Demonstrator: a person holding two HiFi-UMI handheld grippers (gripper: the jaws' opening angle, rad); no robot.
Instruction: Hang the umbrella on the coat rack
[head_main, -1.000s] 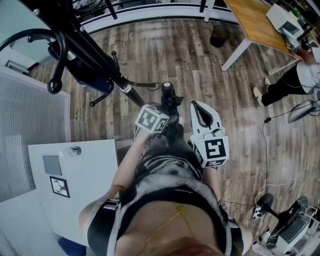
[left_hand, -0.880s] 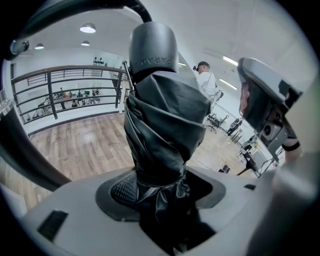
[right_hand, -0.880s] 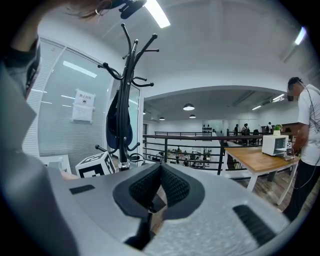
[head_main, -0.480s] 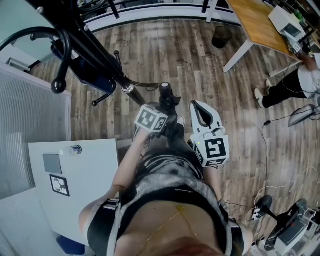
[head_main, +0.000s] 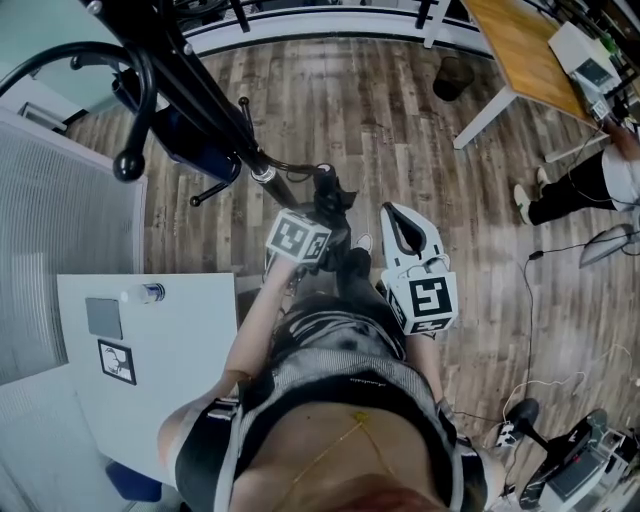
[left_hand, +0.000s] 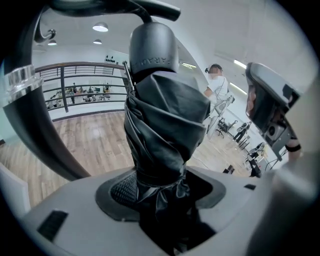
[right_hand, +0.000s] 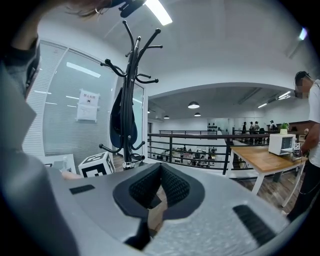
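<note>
The left gripper (left_hand: 162, 189) has its jaws clamped on the folded black umbrella (left_hand: 165, 115), just right of the black coat rack (head_main: 205, 100), while the right gripper (right_hand: 159, 189) sits beside it, jaws together and empty.

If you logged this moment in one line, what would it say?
left gripper: shut on umbrella | right gripper: shut, empty | coat rack: ahead, umbrella not yet hung
</note>
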